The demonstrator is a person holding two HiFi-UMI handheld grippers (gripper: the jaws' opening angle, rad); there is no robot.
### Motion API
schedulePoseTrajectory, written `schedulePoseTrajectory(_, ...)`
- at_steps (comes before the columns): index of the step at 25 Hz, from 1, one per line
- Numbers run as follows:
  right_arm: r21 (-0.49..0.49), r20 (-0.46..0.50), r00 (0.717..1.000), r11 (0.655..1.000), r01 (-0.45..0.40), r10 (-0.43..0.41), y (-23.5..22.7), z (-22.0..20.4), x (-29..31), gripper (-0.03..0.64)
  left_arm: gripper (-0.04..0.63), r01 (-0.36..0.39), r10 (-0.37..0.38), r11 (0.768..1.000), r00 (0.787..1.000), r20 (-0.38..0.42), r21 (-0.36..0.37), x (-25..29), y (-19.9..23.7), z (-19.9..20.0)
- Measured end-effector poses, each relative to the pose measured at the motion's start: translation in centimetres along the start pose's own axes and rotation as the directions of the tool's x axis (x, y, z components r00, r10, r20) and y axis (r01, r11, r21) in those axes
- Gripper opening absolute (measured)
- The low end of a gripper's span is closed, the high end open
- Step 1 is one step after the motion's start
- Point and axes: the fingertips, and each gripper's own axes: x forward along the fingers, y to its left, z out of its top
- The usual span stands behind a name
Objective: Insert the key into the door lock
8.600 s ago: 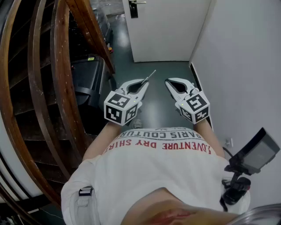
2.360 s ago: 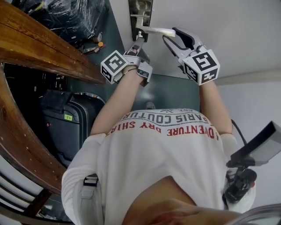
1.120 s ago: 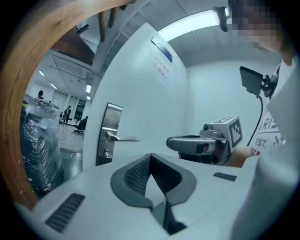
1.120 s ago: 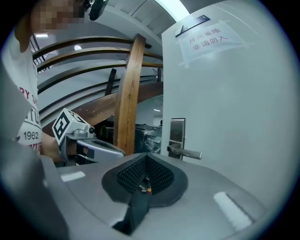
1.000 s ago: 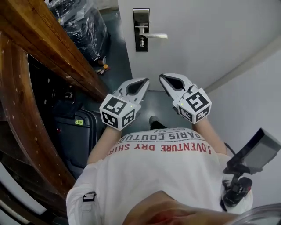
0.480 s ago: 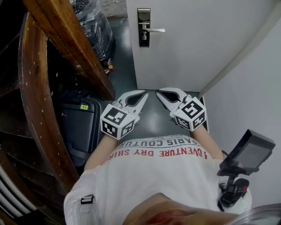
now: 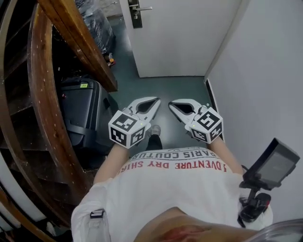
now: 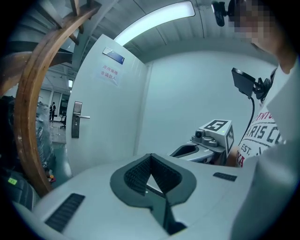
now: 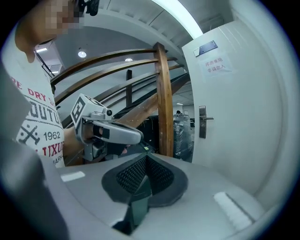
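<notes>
The left claw (image 7: 154,100), white plastic with black ribbed pads (image 8: 135,174), is pinched fully together, with nothing between its jaws. The right claw (image 7: 171,103), of the same make, is closed just as tight and also holds nothing. They are held side by side, tips near each other but apart. Each carries its black-and-white marker cube at the rear, close in front of the person's white T-shirt with red lettering (image 7: 175,184).

Under both claws lies the dark green floor (image 7: 175,87). Just left of the left claw stands a black hard-shell suitcase (image 7: 83,111). Beyond that, a curved brown wooden stair rail (image 7: 78,42) sweeps upward. To the right of the right claw rises a plain white wall (image 7: 265,71).

Well ahead of both claws is the flat white door (image 7: 184,38). The door lock (image 7: 135,7), a tall silver metal plate with a lever handle, sits at the door's left edge, far beyond the left claw's tip. The key is too small to make out from here, so I cannot tell whether it sits in the lock.

A small blue-and-white paper notice (image 8: 109,74) is stuck on the door above the lock. Behind the right claw, at the person's right side, a small dark screen on a black mount (image 7: 273,163) stands tilted.
</notes>
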Motion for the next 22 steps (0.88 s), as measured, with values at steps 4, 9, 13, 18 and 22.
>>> schedulePoseTrajectory(4,-0.020,0.006,1.000,1.000,0.017,-0.017,6.2,-0.4,-6.9,0.002,0.002,-0.007,0.007,1.000,1.000,0.014,0.002,-4.2,-8.7,-0.8)
schedulePoseTrajectory(9,-0.041,0.055,0.998,0.999,0.006,-0.004,11.8,1.6,-11.9,0.002,0.002,-0.042,0.041,0.998,0.999,0.034,0.038,-8.8,-15.2,0.5)
schedulePoseTrajectory(13,-0.069,0.065,0.998,0.998,-0.015,0.020,15.1,1.8,-13.6,0.002,0.002,-0.071,0.069,0.996,0.996,0.048,0.046,-11.5,-17.8,-0.1)
schedulePoseTrajectory(18,-0.070,0.069,0.997,0.997,-0.031,0.036,17.3,1.0,-15.3,0.002,0.002,-0.090,0.088,0.995,0.995,0.049,0.040,-12.5,-20.2,-1.2)
schedulePoseTrajectory(22,-0.065,0.067,0.997,0.998,-0.027,0.031,17.8,0.5,-17.2,0.002,0.002,-0.084,0.082,0.995,0.996,0.034,0.050,-12.3,-22.4,-1.5)
